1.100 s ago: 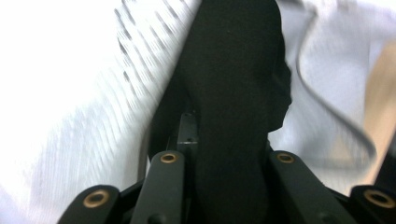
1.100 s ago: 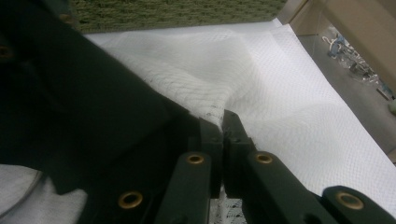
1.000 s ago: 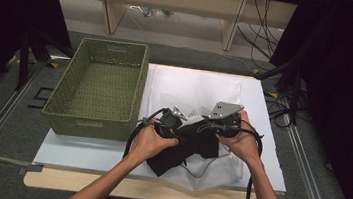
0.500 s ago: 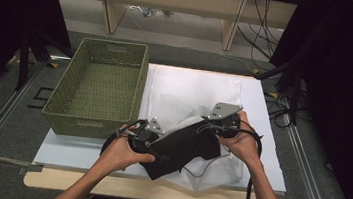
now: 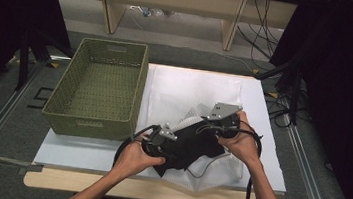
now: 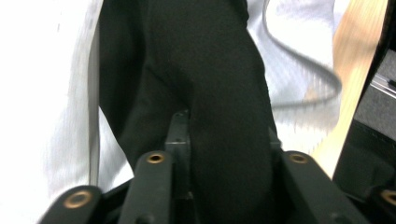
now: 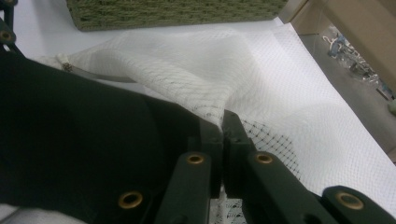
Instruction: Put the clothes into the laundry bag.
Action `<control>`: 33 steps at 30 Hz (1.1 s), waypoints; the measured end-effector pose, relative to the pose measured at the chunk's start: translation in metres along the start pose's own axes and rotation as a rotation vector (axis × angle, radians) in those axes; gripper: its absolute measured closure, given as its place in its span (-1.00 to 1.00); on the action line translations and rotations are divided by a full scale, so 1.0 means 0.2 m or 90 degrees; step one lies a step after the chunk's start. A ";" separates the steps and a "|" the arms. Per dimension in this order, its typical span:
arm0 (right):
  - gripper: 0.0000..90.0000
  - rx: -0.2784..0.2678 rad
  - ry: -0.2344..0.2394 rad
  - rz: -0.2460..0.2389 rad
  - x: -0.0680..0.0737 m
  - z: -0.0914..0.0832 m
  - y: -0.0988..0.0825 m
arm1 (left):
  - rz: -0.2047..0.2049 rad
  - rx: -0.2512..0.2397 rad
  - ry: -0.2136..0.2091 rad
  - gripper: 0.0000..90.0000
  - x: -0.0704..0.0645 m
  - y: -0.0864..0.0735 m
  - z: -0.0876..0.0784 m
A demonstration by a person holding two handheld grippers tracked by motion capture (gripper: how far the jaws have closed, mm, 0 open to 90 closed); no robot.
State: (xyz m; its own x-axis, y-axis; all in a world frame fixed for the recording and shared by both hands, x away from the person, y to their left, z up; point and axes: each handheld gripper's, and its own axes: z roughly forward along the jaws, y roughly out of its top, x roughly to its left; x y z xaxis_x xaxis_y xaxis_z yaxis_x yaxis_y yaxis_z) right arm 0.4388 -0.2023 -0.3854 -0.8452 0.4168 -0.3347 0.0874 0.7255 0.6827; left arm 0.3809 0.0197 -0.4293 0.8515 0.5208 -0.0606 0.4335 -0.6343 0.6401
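Observation:
A black cloth (image 5: 194, 143) lies partly inside a white mesh bag (image 5: 219, 167) near the table's front edge. My left gripper (image 5: 175, 143) points right into the cloth. In the left gripper view its jaws have just been closing, and they now pinch a fold of the black cloth (image 6: 224, 93); my left gripper (image 6: 224, 137) is shut on it. My right gripper (image 5: 210, 126) sits at the bag's far side. In the right gripper view my right gripper (image 7: 222, 122) is shut on the mesh bag's (image 7: 187, 70) rim, with the black cloth (image 7: 70, 140) to its left.
A green woven basket (image 5: 112, 46) stands to the left on the table, with nothing in it; its wall (image 7: 163, 11) shows at the top of the right gripper view. A white sheet (image 5: 191, 86) covers the table behind the bag. The wooden front edge (image 6: 355, 70) lies close by.
My left hand, which had pulled out to the left and stretched the cloth, has come back to the right toward the bag. The right hand has kept still.

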 end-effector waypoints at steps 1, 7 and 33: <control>1.00 -0.001 0.002 0.002 0.00 0.00 0.00 | -0.013 -0.009 0.002 0.55 -0.01 0.02 0.02; 1.00 -0.002 -0.003 0.002 0.01 -0.02 0.01 | -0.063 -0.051 -0.001 0.57 0.06 0.14 0.08; 1.00 -0.002 0.002 0.002 0.02 -0.01 0.02 | -0.071 -0.079 0.016 0.81 0.06 -0.02 0.10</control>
State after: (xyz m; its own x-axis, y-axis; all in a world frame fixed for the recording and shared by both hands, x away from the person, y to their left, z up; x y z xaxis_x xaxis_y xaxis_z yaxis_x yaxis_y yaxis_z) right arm 0.4352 -0.1995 -0.3833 -0.8463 0.4180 -0.3302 0.0887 0.7219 0.6863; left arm 0.3949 0.0171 -0.4488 0.7919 0.5992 -0.1181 0.4839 -0.4977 0.7198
